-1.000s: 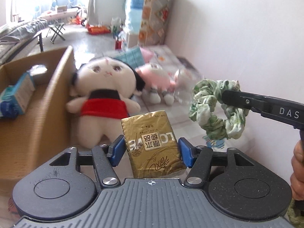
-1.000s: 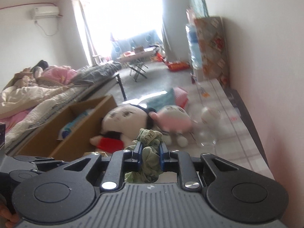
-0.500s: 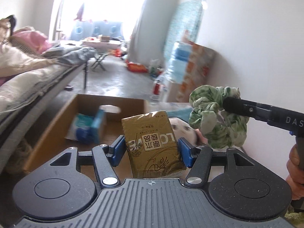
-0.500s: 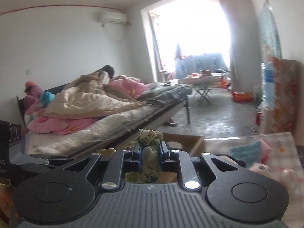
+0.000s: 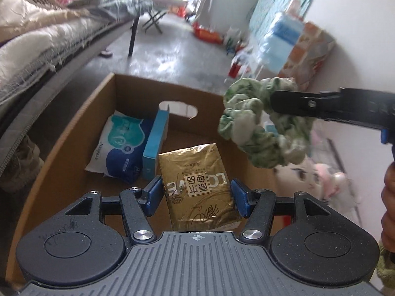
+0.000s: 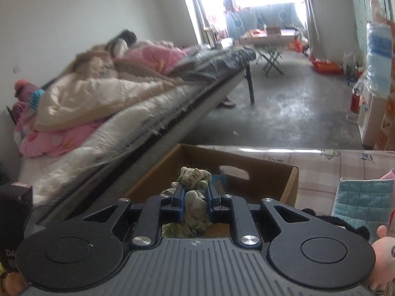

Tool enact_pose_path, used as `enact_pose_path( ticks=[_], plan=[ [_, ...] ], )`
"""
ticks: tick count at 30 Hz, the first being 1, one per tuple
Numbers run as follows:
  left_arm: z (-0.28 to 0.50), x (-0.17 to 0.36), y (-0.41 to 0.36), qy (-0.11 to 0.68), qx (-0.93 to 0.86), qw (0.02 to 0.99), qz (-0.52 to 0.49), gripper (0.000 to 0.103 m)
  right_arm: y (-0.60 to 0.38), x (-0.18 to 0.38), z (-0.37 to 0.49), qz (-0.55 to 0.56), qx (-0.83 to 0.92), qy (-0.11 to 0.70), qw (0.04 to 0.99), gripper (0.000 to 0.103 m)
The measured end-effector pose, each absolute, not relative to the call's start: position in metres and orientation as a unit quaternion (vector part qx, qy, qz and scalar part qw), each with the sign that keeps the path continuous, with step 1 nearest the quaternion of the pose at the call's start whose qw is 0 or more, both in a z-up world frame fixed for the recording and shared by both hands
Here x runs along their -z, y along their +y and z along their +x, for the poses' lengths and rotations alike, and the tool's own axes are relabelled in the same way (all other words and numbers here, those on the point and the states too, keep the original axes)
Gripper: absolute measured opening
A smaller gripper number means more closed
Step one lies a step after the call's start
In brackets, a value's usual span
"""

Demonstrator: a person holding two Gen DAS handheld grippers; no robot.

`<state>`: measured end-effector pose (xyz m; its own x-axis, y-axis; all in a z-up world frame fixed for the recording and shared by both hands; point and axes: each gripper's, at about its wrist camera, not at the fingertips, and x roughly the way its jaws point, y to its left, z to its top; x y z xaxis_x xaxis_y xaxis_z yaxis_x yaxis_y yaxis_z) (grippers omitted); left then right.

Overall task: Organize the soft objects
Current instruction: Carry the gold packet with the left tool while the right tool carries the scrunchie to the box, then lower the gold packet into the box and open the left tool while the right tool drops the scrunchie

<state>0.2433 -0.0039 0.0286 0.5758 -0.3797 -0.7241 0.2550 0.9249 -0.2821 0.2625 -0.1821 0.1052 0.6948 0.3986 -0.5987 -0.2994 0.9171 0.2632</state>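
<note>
Both grippers are loaded as I look over the cardboard box (image 5: 74, 133), which fills the middle of the left wrist view and shows again at lower centre of the right wrist view (image 6: 288, 185). Inside it, at the far left corner, lies a white and blue soft pack (image 5: 121, 145), and a light blue carton (image 5: 154, 143) stands on edge just beside it, touching its right side. A handle slot is cut in the far wall of the box.

To the right of the box in the left wrist view a white plush doll (image 5: 298, 175) and a pink plush toy (image 5: 330, 180) lie on the checked tablecloth (image 6: 345, 162), blurred. In the right wrist view a teal quilted cloth (image 6: 363, 197) sits at the right edge. A bed piled with quilts (image 6: 98, 98) runs along the left side of both views, and the grey floor lies beyond the box.

My left gripper (image 5: 196, 194) is clamped on a gold foil packet (image 5: 197, 185), blue pads pressing its two sides, and the packet hangs over the open box. My right gripper (image 6: 195, 192) is squeezed tight on a green and white scrunchie (image 6: 195, 207); in the left wrist view the scrunchie (image 5: 256, 128) dangles from the black fingers at upper right, over the right-hand wall of the box. A hand (image 5: 388, 194) shows at the right edge.
</note>
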Motion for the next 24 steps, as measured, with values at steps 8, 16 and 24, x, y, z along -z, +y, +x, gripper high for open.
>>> enact_pose_path(
  ticks=[8, 16, 24],
  plan=[
    [0.297, 0.007, -0.037, 0.475, 0.181, 0.860, -0.050, 0.059, -0.177, -0.057, 0.338, 0.038, -0.163, 0.412, 0.896, 0.019],
    [0.326, 0.036, -0.053, 0.507, 0.182, 0.841, -0.046, 0.059, -0.168, -0.034, 0.370, -0.013, -0.165, 0.442, 0.882, 0.019],
    [0.335, 0.051, -0.066, 0.513, 0.180, 0.838, -0.038, 0.061, -0.160, -0.017, 0.386, -0.061, -0.157, 0.454, 0.875, 0.022]
  ],
)
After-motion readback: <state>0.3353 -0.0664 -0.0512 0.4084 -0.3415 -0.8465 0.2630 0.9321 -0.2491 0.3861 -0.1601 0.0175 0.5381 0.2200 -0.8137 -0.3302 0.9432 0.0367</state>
